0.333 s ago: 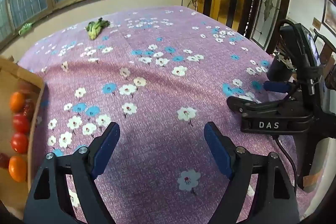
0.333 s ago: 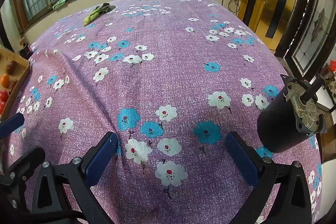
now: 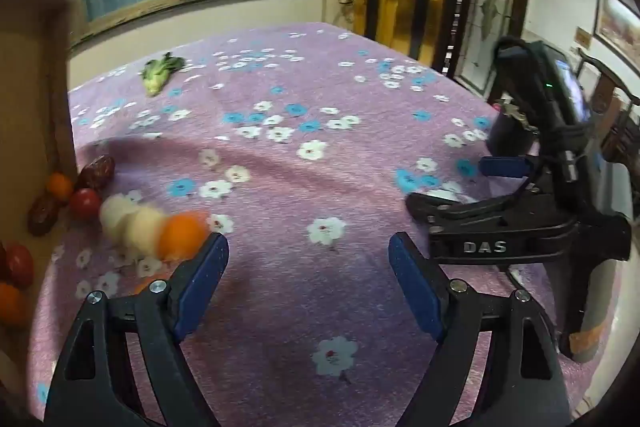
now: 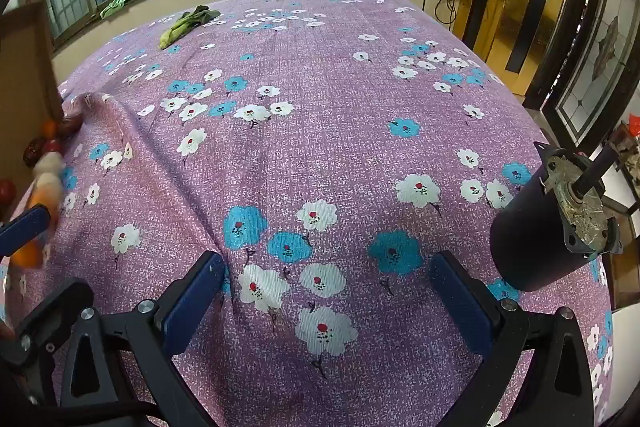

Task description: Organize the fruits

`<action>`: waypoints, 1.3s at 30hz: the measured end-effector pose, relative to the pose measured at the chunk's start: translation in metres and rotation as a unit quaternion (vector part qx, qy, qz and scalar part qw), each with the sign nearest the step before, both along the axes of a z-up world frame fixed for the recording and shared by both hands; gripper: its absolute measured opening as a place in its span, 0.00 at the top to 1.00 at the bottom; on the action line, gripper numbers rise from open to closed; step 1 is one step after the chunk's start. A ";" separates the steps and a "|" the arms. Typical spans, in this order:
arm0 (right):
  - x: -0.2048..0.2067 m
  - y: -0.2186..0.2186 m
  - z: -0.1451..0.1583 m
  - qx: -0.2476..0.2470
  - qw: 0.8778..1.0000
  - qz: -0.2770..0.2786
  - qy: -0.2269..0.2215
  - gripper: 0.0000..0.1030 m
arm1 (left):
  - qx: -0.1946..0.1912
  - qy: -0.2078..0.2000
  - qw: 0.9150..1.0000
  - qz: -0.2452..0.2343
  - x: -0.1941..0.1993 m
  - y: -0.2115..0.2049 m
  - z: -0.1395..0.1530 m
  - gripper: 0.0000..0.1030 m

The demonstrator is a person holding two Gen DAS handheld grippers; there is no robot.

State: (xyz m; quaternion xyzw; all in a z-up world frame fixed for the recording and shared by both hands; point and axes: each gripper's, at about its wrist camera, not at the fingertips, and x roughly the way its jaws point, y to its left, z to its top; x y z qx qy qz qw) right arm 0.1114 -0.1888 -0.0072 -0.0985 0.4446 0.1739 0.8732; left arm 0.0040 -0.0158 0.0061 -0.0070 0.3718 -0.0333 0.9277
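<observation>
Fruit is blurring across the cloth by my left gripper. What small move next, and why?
Probably hold the left gripper where it is until the fruit settles. The orange and pale fruits beside its left finger are motion-blurred, so likely rolling, and the jaws stand open and empty. Then ease left toward the orange, the nearest piece.

The left gripper [image 3: 308, 263] hangs low over the purple flowered cloth [image 3: 280, 155] with its two blue fingers [image 3: 206, 277] spread wide and nothing between them. The right gripper [image 4: 328, 291] is low over the same cloth, just to its right, fingers [image 4: 460, 301] wide apart too, holding nothing.
</observation>
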 end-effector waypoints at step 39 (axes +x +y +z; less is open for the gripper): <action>0.000 0.004 0.000 -0.001 1.000 -0.016 -0.001 0.00 | -0.133 0.014 0.989 0.057 -0.065 0.074 0.028 0.20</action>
